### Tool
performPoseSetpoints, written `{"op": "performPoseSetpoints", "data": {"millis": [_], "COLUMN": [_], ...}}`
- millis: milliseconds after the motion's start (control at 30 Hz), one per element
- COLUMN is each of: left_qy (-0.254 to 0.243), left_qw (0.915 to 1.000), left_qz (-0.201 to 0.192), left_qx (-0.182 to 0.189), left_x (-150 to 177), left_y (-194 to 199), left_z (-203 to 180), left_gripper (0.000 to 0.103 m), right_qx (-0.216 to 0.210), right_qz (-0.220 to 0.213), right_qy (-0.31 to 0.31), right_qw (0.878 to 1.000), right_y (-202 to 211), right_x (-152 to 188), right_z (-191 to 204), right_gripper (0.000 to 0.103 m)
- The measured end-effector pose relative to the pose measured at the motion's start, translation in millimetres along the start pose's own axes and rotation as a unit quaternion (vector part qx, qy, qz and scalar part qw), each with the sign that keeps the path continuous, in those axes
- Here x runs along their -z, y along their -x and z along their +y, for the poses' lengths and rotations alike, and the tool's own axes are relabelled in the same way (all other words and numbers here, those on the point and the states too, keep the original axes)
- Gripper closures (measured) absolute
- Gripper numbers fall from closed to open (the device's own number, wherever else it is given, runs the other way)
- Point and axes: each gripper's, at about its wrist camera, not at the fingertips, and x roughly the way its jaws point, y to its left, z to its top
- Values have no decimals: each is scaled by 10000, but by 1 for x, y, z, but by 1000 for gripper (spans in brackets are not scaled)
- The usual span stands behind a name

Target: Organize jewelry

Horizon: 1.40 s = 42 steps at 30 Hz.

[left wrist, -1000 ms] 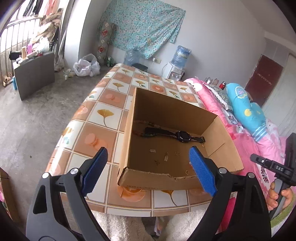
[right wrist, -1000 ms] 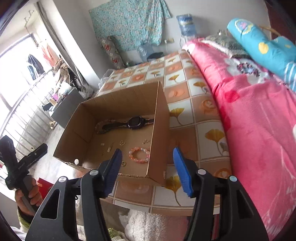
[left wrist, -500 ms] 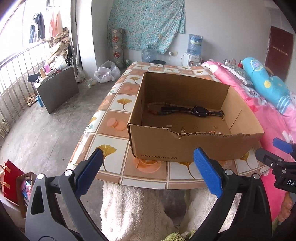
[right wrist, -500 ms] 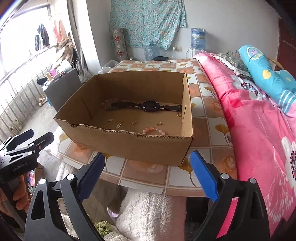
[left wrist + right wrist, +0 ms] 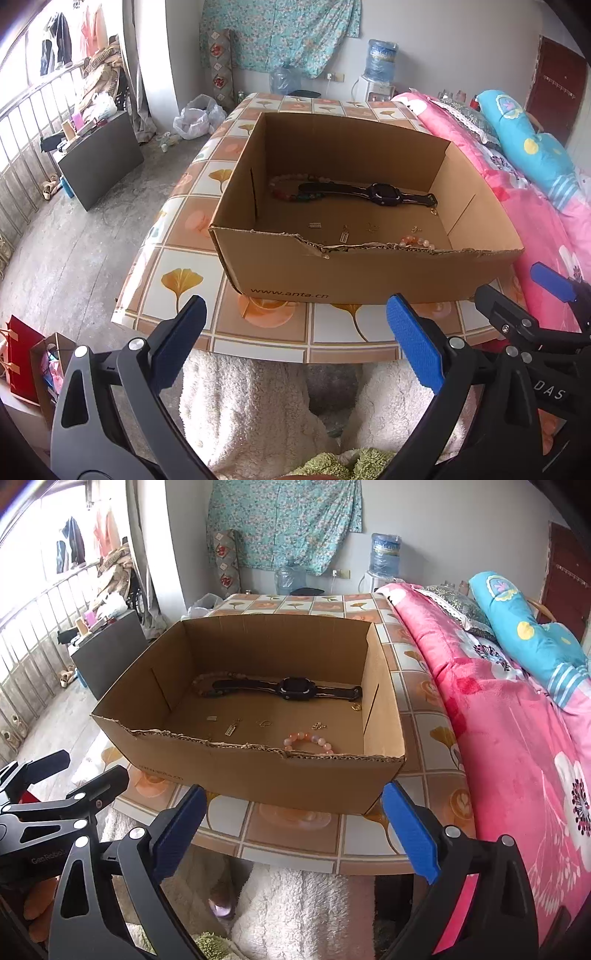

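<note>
Blue-padded, the left gripper [image 5: 295, 339] and right gripper [image 5: 291, 827] both gape wide and empty over the desk's [image 5: 266, 332] near edge, short of the cardboard box [image 5: 258, 775]; the right one's jaws have just been opening. Inside the box, near the torn front wall, lies a pink bead bracelet [image 5: 308, 741], with small gold charms [image 5: 231, 730] scattered beside it. Farther back a black watch [image 5: 295, 690] lies flat, strap stretched left to right along the rear wall, overlapping a beaded necklace [image 5: 284, 184] at its left end.
</note>
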Motion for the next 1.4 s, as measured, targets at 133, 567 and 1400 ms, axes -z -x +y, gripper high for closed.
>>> {"op": "performPoseSetpoints", "data": {"millis": [133,567,1400], "left_qy": [-31,-32,92], "left_qw": [10000,9998,9989], "left_qz": [53,171,459], "left_qx": [-58,-57,-36], "left_x": [-1,-6,-4], "left_y": [-2,-8,-24], "left_z": [-4,-8,-8], "left_gripper": [9,9,9], "right_qx": [49,82,188], "right_qz": [70,201,454], "right_qy": [-103,-305,-361], "right_qw": [9999,9993,9981], "right_y": [-4,-10,-23], "right_x": [-1,-1,-1], "right_z": [-5,-11,-12], "right_gripper": [10,10,10]}}
